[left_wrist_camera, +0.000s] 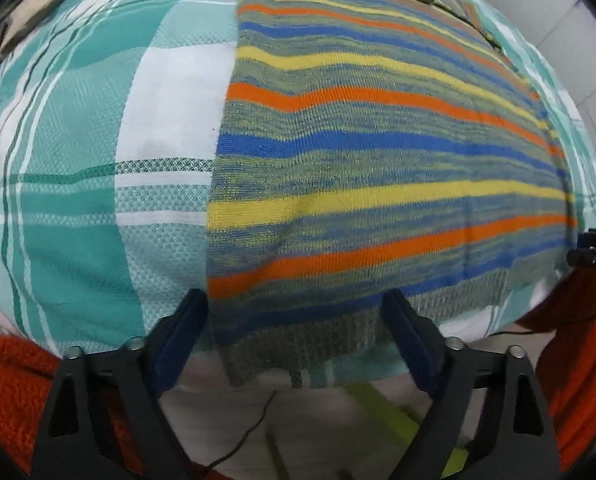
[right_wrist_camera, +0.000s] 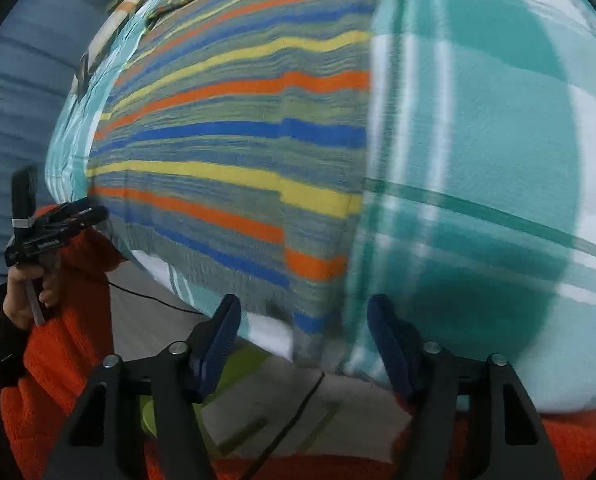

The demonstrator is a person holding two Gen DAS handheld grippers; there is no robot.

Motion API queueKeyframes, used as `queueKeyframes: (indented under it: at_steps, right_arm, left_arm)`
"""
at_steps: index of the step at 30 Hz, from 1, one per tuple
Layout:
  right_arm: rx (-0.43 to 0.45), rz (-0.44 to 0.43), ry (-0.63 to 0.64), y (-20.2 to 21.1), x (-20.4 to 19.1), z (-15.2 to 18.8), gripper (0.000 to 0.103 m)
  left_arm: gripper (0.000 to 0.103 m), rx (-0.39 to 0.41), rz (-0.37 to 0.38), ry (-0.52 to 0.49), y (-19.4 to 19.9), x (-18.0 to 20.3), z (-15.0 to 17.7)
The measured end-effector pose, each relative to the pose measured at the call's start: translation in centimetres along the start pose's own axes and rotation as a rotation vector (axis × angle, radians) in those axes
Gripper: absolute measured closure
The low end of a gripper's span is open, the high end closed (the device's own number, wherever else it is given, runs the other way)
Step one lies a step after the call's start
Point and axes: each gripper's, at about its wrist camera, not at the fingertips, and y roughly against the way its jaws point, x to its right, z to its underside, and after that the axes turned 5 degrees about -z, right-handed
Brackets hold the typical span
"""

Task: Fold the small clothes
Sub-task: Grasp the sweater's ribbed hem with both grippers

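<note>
A striped knit garment (left_wrist_camera: 370, 168), ribbed at its hem and banded in orange, yellow, blue and heathered grey-green, lies flat on a teal-and-white plaid woven cloth (left_wrist_camera: 78, 184) that covers the surface, its hem hanging just over the near edge. The left gripper (left_wrist_camera: 296, 316) hangs at that edge with its blue-padded jaws spread, the hem's one corner between them but not pinched. The right gripper (right_wrist_camera: 304, 316) stands likewise apart at the hem's other corner, nothing pressed. A fuzzy orange sleeve (right_wrist_camera: 58, 340) shows beside each tool; both views are blurred
</note>
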Motion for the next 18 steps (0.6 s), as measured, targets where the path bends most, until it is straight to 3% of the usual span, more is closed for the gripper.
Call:
queueKeyframes:
  at_steps: [2,3,4,7,9,11,15,18]
  right_arm:
    - [-0.05,0.01,0.027,-0.9,-0.6,-0.2,0.083]
    - [-0.078,0.011,0.036,-1.2,-0.8,-0.1,0.096]
    - [-0.081,0.005,0.043,-1.1,-1.1,0.1,0.096]
    - [-0.022,-0.079,0.038,1.2,-1.3,0.4,0.096]
    - [0.044,-0.142,0.006,3.0,-1.1,0.3,0.096]
    - [0.158,-0.217,-0.03,5.4,-0.7,-0.4,0.096]
    - [0.387,-0.361,-0.103,9.2,0.7,-3.5,0.096]
    - [0.503,-0.345,-0.11,11.1,1.3,-7.3,0.096]
  left_arm:
    - [0.049,-0.007,0.001,-0.005,0.4,0.0,0.1]
    - [0.08,-0.017,0.004,-0.003,0.5,-0.1,0.2]
    - [0.096,-0.031,0.015,0.006,0.6,-0.3,0.3]
    - [0.097,-0.038,0.096,0.062,1.9,-1.1,0.9]
    - [0.098,-0.029,0.191,0.118,3.2,-1.8,0.6]
    - [0.098,0.001,0.287,0.181,4.4,-2.9,-0.4]
    - [0.098,0.094,0.443,0.318,6.2,-5.7,-5.5]
    - [0.098,0.157,0.468,0.373,6.3,-7.0,-11.0]
